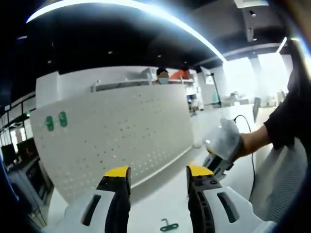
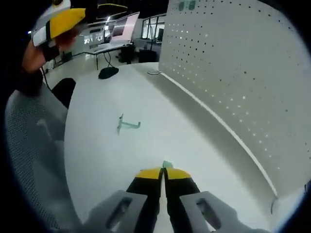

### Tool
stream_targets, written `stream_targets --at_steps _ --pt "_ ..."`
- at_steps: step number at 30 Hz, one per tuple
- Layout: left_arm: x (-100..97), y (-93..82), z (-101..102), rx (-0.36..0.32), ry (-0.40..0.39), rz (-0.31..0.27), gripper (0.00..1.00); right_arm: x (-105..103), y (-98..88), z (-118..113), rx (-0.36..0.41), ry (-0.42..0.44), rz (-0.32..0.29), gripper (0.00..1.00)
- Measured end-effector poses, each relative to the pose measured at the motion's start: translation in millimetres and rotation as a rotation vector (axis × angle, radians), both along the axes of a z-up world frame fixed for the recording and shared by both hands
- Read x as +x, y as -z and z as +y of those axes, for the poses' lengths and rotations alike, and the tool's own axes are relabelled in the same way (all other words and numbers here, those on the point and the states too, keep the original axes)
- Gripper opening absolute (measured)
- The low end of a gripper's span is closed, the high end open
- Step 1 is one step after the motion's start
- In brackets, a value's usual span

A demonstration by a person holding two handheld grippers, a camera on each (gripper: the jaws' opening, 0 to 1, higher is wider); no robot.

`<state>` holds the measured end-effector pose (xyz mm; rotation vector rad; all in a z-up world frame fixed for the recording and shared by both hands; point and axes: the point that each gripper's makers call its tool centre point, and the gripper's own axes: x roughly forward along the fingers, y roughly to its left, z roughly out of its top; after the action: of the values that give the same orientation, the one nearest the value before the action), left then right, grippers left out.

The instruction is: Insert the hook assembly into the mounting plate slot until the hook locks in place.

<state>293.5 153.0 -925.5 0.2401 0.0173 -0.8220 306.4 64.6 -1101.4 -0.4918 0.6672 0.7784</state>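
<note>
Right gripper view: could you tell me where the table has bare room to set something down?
Bare table lies around the loose green hook, and between it and the pegboard. Crowded only near the right gripper, shut on a small green piece.

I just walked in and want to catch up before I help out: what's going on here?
A person is working at a white table facing a white perforated pegboard, a handheld gripper in each hand. The right gripper is shut on a small green hook piece, whose tip pokes out between the yellow fingers. A second green hook piece lies loose on the table. The left gripper is open and holds nothing. Two green parts already sit on the pegboard.
</note>
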Motion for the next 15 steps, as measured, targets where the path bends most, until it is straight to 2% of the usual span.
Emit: stream_targets --at_steps 4,9,15 --pt "-0.4 0.0 -0.7 0.001 0.003 0.0 0.47 -1.0 5.8 5.8 -0.041 -0.036 0.0 0.0" --pt "-0.2 -0.6 0.2 -0.003 0.0 0.0 0.47 0.3 4.3 10.0 -0.036 -0.046 -0.006 0.0" --pt "-0.4 -0.1 -0.3 -0.001 0.002 0.001 0.47 1.1 13.3 0.9 -0.063 -0.028 0.013 0.0"
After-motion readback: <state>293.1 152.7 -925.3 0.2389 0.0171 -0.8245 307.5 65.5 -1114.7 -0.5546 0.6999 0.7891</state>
